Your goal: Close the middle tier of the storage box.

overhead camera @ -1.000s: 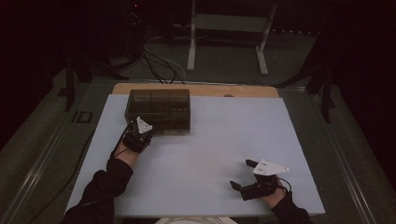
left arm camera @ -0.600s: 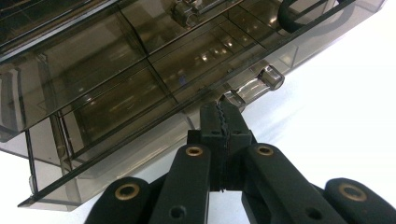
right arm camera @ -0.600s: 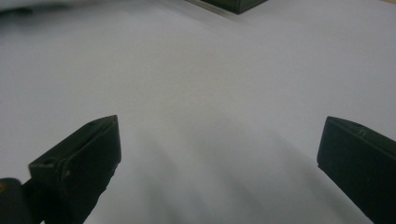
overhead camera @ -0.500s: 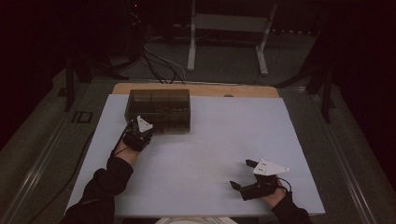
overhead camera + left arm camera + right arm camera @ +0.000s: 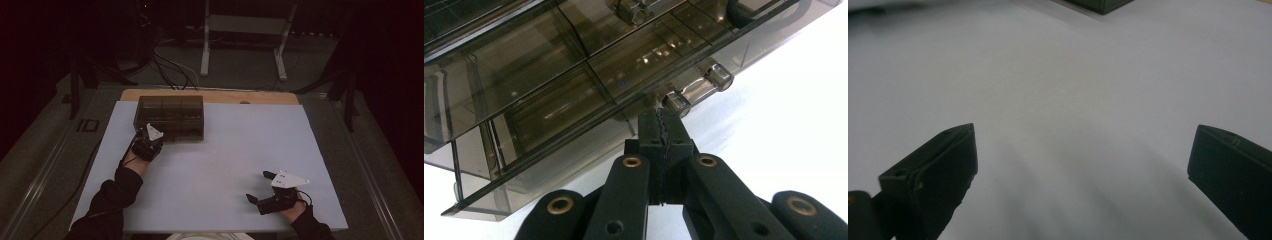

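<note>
Nothing has moved since the earlier frames: both hands and the box sit where they did a second ago.

A smoky, see-through plastic box (image 5: 170, 117) with small drawers stands on the white worktop (image 5: 240, 150), toward its far left part, close to the wooden strip (image 5: 210, 96) along the far edge. The left gripper (image 5: 148, 141) is at the box's near left corner, with the person's dark sleeve (image 5: 107, 202) trailing back from it toward the near edge. In the left gripper view its jaws are pressed fully together with nothing between them, their tips just beside a clear, rod-shaped drawer handle (image 5: 696, 89) on the front of the box; whether the tips actually touch the handle or the box I cannot tell.

The right gripper (image 5: 264, 187) rests well apart from the box, near the worktop's near right corner, with a pale three-cornered plate on top. Its jaws stand wide apart over bare white surface, holding nothing, and in the right gripper view a dark corner of the box (image 5: 1100, 5) peeks in at the top.
</note>
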A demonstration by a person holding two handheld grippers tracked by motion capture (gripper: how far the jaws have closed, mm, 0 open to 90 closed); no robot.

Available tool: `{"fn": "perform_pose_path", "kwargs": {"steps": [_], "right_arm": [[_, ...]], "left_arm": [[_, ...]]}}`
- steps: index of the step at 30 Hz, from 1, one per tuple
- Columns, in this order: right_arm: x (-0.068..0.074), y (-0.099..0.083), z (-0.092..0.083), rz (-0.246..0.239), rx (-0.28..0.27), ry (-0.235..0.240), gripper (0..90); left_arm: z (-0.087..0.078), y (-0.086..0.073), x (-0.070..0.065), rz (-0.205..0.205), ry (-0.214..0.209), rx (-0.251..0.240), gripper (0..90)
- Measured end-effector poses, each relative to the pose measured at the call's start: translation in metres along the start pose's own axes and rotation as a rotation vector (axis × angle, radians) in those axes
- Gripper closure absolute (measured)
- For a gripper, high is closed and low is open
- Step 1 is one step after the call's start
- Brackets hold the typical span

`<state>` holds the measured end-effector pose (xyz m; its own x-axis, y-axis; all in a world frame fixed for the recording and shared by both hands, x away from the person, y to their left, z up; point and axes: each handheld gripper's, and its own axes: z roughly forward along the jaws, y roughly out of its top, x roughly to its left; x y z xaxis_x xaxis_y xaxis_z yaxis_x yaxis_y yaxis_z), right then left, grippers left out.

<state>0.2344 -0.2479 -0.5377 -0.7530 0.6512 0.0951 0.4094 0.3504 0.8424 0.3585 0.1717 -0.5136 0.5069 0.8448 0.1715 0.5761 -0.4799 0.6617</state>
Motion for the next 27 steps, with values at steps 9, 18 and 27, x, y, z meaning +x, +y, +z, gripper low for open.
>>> {"fn": "perform_pose_path", "kwargs": {"steps": [9, 18, 27], "right_arm": [[0.0001, 0.0, -0.0001, 0.0, 0.0, 0.0, 0.0], [0.0, -0.0001, 0.0, 0.0, 0.0, 0.0, 0.0], [0.0003, -0.0001, 0.0003, 0.0, 0.002, 0.001, 0.0]], "left_arm": [[0.0027, 0.003, 0.0004, 0.002, 0.003, 0.0, 90.0], [0.0047, 0.0051, 0.0019, -0.002, 0.004, -0.003, 90.0], [0.0066, 0.0079, 0.0032, -0.01, 0.005, -0.009, 90.0]]}}
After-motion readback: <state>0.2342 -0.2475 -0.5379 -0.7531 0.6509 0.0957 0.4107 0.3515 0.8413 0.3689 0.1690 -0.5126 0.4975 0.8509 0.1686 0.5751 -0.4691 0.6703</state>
